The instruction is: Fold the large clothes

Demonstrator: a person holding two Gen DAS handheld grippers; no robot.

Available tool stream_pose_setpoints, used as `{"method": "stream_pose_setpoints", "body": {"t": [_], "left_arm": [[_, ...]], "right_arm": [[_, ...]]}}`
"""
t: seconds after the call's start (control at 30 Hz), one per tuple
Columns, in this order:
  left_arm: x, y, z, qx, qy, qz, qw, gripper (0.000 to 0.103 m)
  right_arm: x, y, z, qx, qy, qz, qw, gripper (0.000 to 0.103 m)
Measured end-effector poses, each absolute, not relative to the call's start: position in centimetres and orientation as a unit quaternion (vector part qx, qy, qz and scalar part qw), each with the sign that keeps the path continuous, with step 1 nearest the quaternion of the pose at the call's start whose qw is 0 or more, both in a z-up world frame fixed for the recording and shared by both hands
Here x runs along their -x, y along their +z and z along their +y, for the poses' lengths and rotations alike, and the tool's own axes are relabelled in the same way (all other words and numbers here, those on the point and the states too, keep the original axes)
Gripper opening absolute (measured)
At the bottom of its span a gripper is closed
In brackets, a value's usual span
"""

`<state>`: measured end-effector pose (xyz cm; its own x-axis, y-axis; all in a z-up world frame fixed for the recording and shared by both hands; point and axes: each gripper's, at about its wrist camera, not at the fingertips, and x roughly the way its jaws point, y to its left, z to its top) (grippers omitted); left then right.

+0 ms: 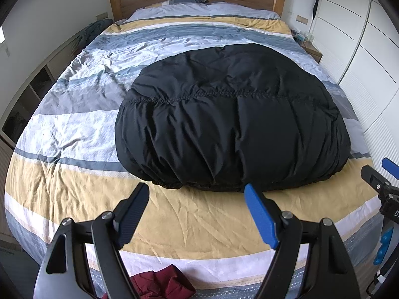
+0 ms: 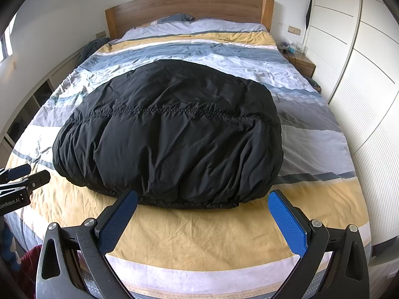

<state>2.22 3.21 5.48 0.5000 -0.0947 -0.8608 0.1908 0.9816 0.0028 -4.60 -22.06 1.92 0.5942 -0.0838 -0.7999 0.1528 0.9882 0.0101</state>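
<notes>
Right wrist view: black padded coat (image 2: 169, 139) just beyond the gaping, empty right claw (image 2: 203, 200).

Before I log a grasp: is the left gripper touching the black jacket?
No, the left gripper hangs open short of the black jacket.

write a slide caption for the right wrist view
Open right claw poised before a puffy black jacket lying on a striped bed.

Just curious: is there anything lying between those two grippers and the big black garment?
Nothing but bare yellow bedcover separates the open right gripper and left gripper from the black garment, in both wrist views.
</notes>
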Motion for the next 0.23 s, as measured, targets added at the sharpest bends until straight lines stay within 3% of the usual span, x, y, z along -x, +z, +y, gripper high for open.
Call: {"method": "stream_pose_setpoints", "body": {"t": [0.23], "left_arm": [[-2.22, 5.45, 3.47, -0.046, -0.082, 0.494, 0.864, 0.078]], "right_arm": [[4.69, 1.81, -22.16, -0.036, -0.065, 0.445, 0.892, 0.103]]}}
